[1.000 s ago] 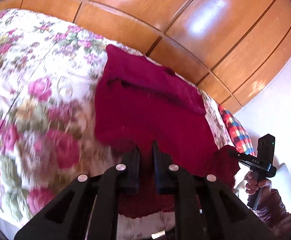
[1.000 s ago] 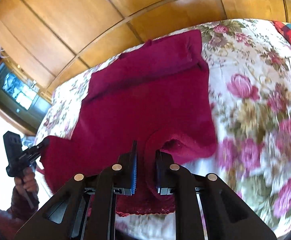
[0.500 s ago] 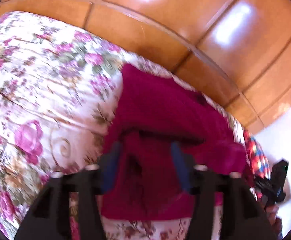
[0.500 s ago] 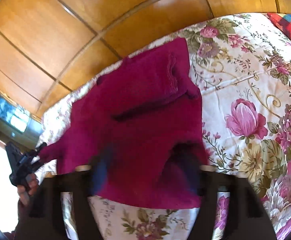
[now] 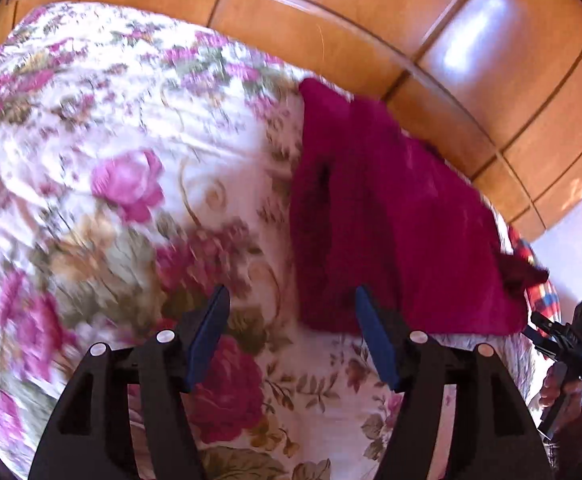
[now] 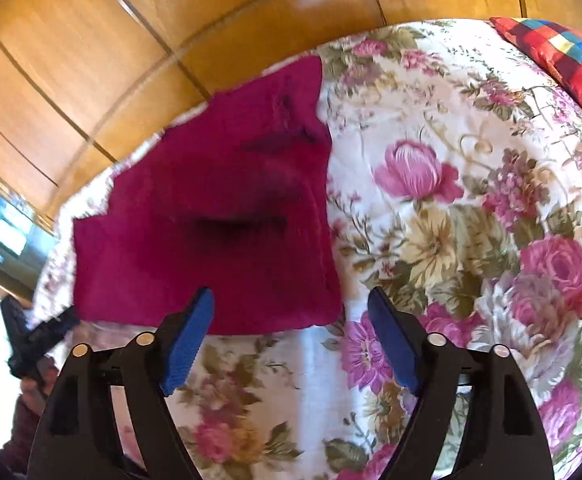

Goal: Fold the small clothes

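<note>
Both grippers have let go. A second ago each pinched the near hem of the dark red knitted garment (image 5: 391,220); now the left gripper (image 5: 291,344) and the right gripper (image 6: 291,344) have their blue-padded fingers spread wide and empty, pulled back over the floral bedspread (image 6: 471,220). The garment lies folded on the bed, right of centre in the left view and left of centre in the right view. This fold looks finished; another fold or smoothing likely remains.
</note>
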`<state>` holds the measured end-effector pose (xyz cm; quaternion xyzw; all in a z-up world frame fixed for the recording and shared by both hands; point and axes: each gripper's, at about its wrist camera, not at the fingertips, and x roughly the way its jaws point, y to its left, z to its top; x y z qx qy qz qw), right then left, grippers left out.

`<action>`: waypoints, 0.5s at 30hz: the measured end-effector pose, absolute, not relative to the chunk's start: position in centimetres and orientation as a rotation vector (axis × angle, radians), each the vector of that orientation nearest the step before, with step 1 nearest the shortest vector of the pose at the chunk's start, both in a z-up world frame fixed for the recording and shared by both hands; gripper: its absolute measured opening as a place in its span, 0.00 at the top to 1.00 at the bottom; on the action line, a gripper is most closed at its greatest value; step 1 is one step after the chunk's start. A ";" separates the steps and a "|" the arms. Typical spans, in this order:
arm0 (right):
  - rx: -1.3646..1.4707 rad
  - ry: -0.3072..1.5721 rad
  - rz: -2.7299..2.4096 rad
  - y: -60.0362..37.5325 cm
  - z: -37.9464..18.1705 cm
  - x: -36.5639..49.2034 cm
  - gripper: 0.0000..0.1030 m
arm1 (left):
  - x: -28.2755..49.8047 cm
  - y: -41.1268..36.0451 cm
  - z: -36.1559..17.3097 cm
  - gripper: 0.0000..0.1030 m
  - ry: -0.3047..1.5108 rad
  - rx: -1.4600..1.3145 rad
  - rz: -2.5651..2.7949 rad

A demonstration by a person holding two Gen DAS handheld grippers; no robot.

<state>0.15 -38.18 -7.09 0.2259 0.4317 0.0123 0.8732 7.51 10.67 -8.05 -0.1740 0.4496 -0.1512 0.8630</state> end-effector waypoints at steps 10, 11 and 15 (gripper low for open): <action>0.377 0.922 0.057 -36.1 -7.2 2.3 0.80 | 9.3 7.5 -8.8 0.82 0.991 -0.319 -0.377; 0.378 0.916 0.063 -36.2 -6.8 1.8 0.81 | 9.1 7.7 -8.5 0.84 0.988 -0.316 -0.381; 0.398 0.903 0.094 -36.4 -5.7 -0.5 0.83 | 8.0 8.8 -7.8 0.89 0.983 -0.334 -0.395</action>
